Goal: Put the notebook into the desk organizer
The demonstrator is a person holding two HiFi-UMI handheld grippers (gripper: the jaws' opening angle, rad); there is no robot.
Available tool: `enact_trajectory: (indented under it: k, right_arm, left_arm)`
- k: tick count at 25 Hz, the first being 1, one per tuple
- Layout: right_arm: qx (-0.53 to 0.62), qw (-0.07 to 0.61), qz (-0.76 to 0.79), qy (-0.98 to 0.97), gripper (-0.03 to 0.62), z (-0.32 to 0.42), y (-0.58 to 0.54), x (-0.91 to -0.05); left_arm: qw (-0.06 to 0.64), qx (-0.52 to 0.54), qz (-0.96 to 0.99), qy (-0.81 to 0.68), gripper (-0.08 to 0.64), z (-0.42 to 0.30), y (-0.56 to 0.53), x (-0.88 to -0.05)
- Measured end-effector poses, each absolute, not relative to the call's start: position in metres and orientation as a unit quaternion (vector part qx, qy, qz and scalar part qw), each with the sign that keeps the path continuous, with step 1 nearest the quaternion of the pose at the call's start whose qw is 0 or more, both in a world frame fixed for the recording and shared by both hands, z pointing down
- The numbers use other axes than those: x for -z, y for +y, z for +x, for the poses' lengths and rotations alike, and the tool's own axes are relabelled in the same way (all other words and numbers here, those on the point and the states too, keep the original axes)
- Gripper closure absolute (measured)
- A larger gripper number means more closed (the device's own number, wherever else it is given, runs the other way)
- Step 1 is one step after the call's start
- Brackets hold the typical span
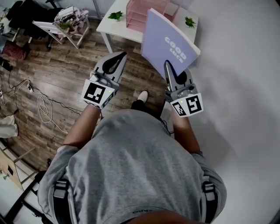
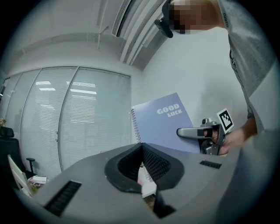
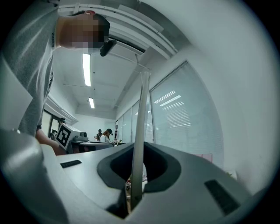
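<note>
A lavender spiral notebook [image 1: 168,46] printed "GOOD LUCK" is held up in the air, with my right gripper [image 1: 166,64] shut on its lower edge. In the right gripper view the notebook [image 3: 142,105] stands edge-on, pinched between the jaws. It shows face-on in the left gripper view as well [image 2: 164,122], along with the right gripper [image 2: 188,132]. My left gripper [image 1: 124,54] hovers to the notebook's left, jaws closed together with nothing in them. The pink desk organizer [image 1: 142,12] stands on a white table [image 1: 109,24] ahead, beyond the notebook.
Two small green plants [image 1: 116,15] [image 1: 190,22] flank the organizer on the table. A white wall runs along the right. On the wooden floor to the left lie cables [image 1: 43,107], and a white cart with clutter [image 1: 65,24] stands there. The person's shoe [image 1: 142,95] is below.
</note>
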State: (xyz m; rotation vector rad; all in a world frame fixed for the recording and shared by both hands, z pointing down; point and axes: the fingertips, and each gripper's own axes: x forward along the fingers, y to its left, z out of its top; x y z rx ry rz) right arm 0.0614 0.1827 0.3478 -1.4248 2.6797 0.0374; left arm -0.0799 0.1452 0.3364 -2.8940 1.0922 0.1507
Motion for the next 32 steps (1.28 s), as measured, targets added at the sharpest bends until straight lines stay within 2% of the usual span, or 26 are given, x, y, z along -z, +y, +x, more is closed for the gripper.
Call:
enact_trajectory:
  k: [18, 32]
  right_arm:
    - [0.001, 0.055, -0.436, 0.898, 0.555, 0.148, 0.071, -0.348]
    - [0.003, 0.061, -0.427, 0.902, 0.555, 0.162, 0.02, -0.352]
  left_arm:
    - [0.025, -0.031, -0.923, 0.382, 0.541, 0.01, 0.043, -0.334]
    - [0.021, -0.024, -0.918, 0.395, 0.541, 0.021, -0.002, -0.344]
